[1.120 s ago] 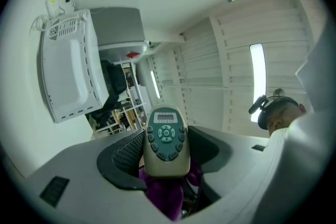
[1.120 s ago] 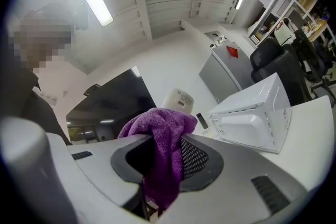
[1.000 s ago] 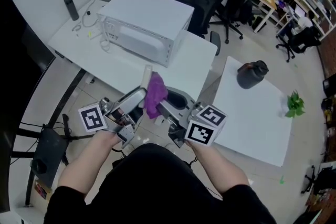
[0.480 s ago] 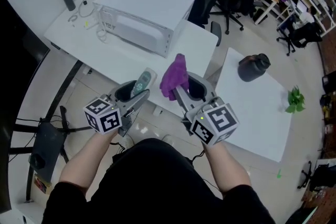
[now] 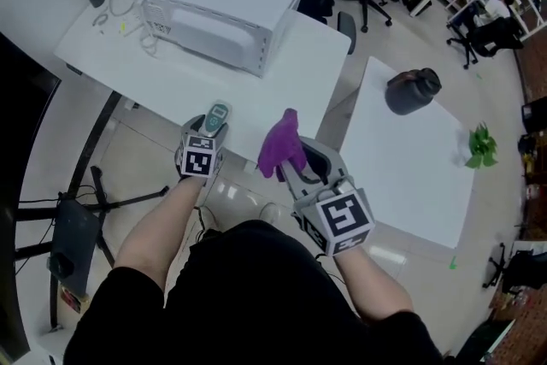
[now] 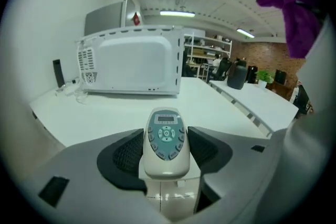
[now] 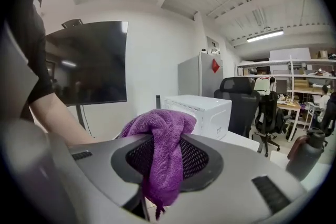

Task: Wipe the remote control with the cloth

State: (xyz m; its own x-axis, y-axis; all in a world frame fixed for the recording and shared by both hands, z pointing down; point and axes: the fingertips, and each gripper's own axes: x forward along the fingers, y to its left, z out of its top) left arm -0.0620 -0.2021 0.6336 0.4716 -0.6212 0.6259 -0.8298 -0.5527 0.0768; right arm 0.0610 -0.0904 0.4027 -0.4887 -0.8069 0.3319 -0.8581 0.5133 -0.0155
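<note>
Remote (image 6: 166, 136) is clamped in the left claw (image 5: 212, 129), buttons up, tip sticking out ahead. The jaws are set fairly wide and pressed on its sides. It is held at the near edge of the table (image 5: 291, 90), in front of the microwave (image 5: 218, 4). Purple cloth (image 5: 280, 145) is pinched in the right claw (image 5: 297, 169), jaws narrowed on it. One bunch is pushed up above the jaws, the rest hangs down between them. Cloth and remote are held side by side, near, not touching. A black bottle (image 5: 412, 114) and a plant (image 5: 480, 151) are seen on a second table (image 5: 402, 192) at right.
</note>
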